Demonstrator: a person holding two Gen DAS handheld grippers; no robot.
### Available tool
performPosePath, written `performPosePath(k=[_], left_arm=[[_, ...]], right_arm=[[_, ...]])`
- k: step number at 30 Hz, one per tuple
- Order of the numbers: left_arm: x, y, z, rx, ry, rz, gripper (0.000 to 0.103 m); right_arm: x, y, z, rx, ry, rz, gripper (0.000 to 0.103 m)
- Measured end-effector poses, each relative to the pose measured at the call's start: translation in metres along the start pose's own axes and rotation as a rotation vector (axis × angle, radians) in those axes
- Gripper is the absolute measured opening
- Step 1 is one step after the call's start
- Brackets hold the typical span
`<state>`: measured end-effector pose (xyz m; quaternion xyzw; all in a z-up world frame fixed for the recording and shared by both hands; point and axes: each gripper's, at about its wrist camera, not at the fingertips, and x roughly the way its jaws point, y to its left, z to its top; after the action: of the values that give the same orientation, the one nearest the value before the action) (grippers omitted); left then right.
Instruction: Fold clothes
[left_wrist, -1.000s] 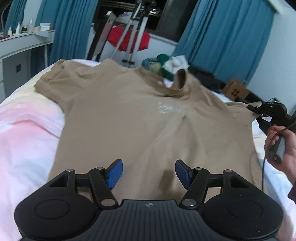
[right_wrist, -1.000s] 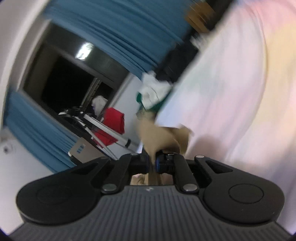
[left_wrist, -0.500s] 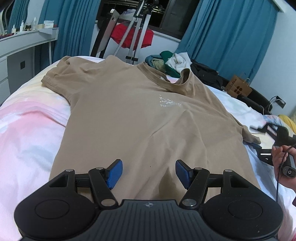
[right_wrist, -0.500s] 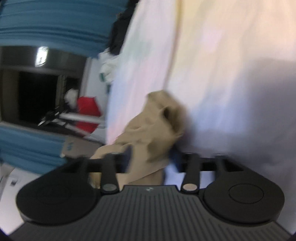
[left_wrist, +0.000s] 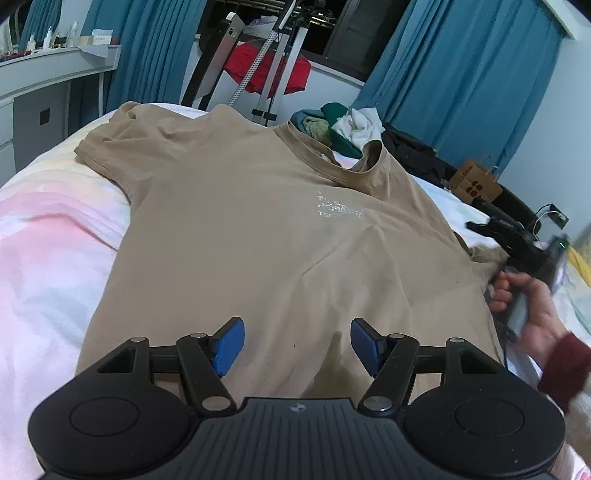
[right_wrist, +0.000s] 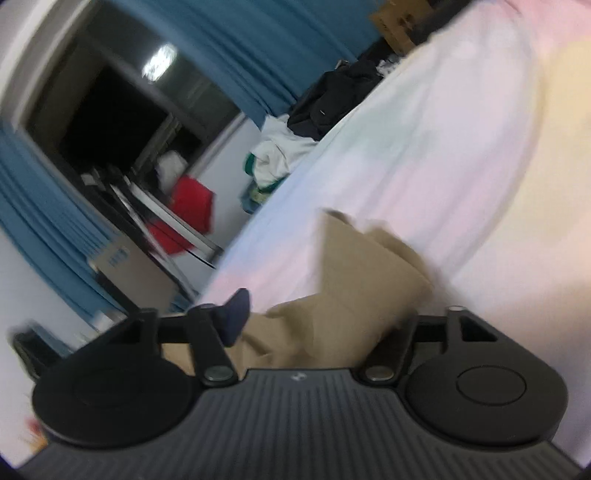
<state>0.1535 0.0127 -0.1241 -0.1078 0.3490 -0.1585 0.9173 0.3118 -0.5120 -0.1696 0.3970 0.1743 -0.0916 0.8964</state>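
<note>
Two tools | left tool (left_wrist: 294, 341) open above shirt (left_wrist: 258, 229) | right tool (right_wrist: 317, 317) closing, sleeve (right_wrist: 354, 280) between jaws

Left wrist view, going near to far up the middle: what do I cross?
Left gripper → tan T-shirt → white chest print → collar → clothes pile → blue curtain.

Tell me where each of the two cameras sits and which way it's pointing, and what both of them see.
Left wrist: sits on the left claw, hovering open over the hem of the tan T-shirt, looking up the bed toward the blue curtains; the person's right hand shows at the right edge.
Right wrist: sits on the right claw, rolled and blurred, looking along the shirt's sleeve, which lies between its closing fingers; no hand shows.
Shared: the T-shirt, the curtains, the red cloth and the clothes pile.
</note>
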Motion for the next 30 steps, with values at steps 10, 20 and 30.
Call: performPosePath(k=[10,20,30], left_arm=[[-0.006,-0.003,0.003,0.033,-0.033,-0.001,0.066],[-0.022,0.01,0.014,-0.022,-0.064,0.053,0.066],[-0.03,0.05,0.033,-0.117,-0.091,0.116,0.066]], right_arm=[[-0.043,-0.032,0.025,0.006,-0.207,-0.21,0.006],[-0.063,0.068,0.015,-0.4,-0.373,-0.323,0.006],[-0.048,0.234,-0.107,-0.867,-0.292,-0.133,0.006]])
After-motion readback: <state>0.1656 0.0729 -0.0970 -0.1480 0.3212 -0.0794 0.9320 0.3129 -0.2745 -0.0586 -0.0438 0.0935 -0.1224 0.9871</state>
